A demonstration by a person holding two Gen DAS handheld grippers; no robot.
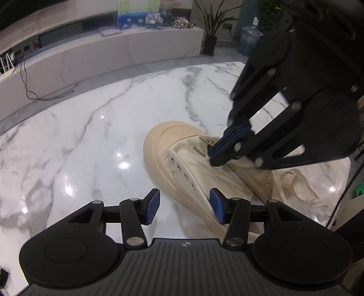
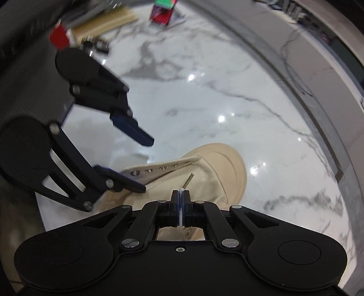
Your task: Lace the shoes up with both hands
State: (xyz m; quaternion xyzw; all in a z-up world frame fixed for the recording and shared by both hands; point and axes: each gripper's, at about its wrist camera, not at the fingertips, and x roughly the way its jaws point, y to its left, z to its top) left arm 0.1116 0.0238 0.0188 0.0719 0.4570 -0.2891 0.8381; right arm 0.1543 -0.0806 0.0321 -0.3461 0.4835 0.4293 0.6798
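A beige canvas shoe (image 1: 182,154) lies on the white marble table (image 1: 91,136), toe pointing away, its eyelets (image 1: 178,168) bare. My left gripper (image 1: 184,206) is open, its blue pads either side of the shoe's near side wall. My right gripper (image 1: 210,158) is shut on the white lace end over the tongue. In the right wrist view the right gripper (image 2: 181,193) pinches the lace, whose stiff tip (image 2: 188,179) sticks out above the shoe (image 2: 216,168). The open left gripper (image 2: 145,164) sits at the left beside the eyelet row (image 2: 159,169).
Loose lace (image 1: 302,189) lies bunched by the shoe's heel. A low marble bench (image 1: 102,52) with boxes, a potted plant (image 1: 210,29) and a water jug (image 1: 249,39) stand beyond the table. Small items (image 2: 95,43) and a red-green box (image 2: 162,13) sit at the table's far side.
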